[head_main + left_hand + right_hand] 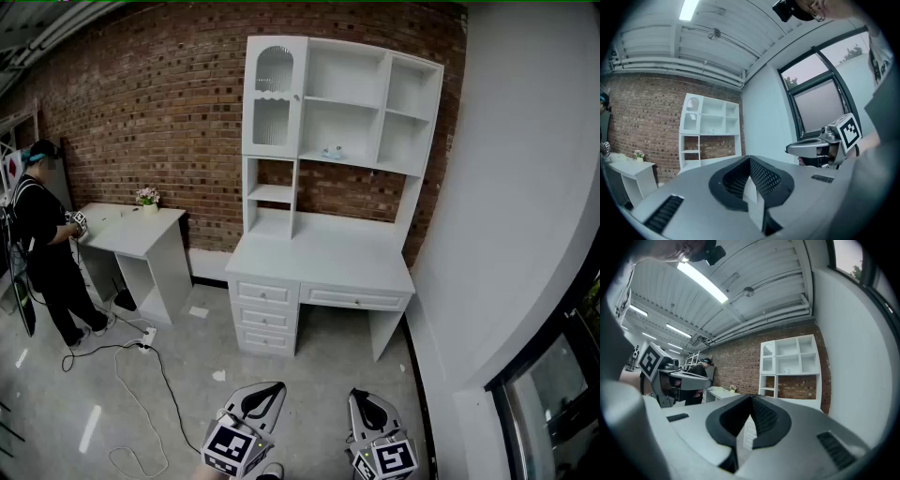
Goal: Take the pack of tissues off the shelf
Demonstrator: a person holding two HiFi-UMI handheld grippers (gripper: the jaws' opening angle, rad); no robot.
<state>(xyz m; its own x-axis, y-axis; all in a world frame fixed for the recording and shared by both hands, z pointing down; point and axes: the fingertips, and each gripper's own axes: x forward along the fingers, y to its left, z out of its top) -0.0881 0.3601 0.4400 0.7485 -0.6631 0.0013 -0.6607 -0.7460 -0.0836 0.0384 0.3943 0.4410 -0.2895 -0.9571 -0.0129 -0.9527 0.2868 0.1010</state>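
A small pale pack of tissues (333, 151) lies on the middle shelf of the white hutch desk (319, 258) by the brick wall. It shows far off in the left gripper view (712, 131) and the right gripper view (786, 371). My left gripper (278, 386) and right gripper (357, 395) hang side by side low over the floor, well short of the desk. Both point toward it. Each has its jaws shut tip to tip with nothing between them, as the left gripper (749, 160) and the right gripper (751, 398) show in their own views.
A person (42, 239) in black stands at a second white desk (131, 232) at the left, which carries a small flower pot (147, 197). A cable (141, 375) trails across the floor. A white wall (525, 206) and a window (562, 375) close off the right.
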